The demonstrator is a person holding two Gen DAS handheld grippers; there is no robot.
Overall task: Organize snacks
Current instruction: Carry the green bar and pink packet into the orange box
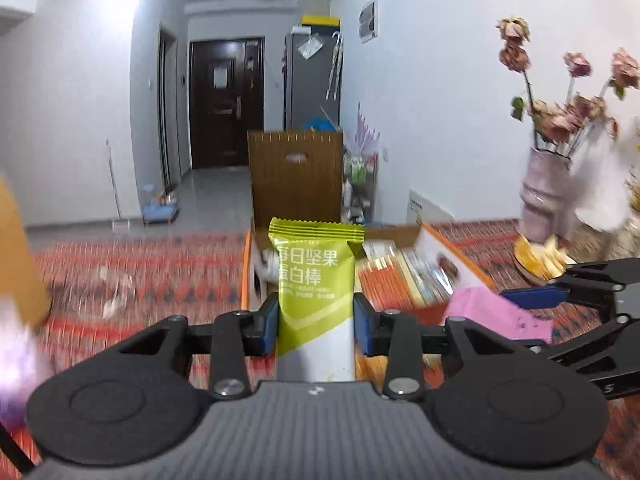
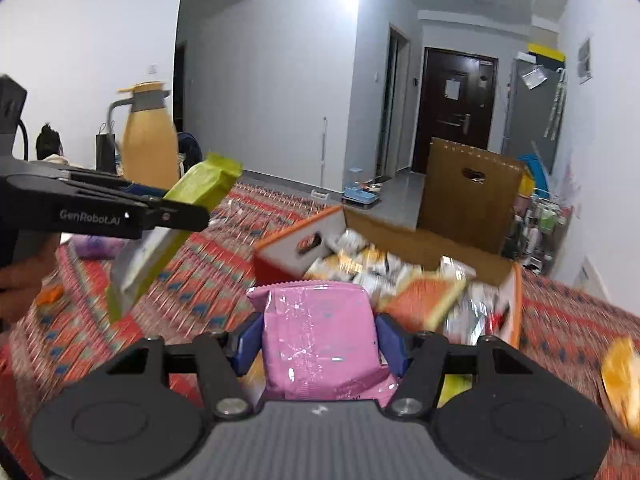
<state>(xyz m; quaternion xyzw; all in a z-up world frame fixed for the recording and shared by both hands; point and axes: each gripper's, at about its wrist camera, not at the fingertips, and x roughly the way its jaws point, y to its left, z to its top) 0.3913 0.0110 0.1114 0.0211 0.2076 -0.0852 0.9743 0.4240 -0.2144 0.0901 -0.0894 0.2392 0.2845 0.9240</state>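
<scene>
Currently | left gripper (image 1: 315, 322): jaws clamped on green nut protein bar (image 1: 316, 280), held upright above desk | right gripper (image 2: 320, 342): jaws pinching pink snack packet (image 2: 320, 336) | both raised near open snack box (image 2: 514, 312), likely for sorting.

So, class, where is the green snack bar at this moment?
The green snack bar is clamped upright in the left gripper, above the patterned tablecloth, just before the open snack box.
</scene>
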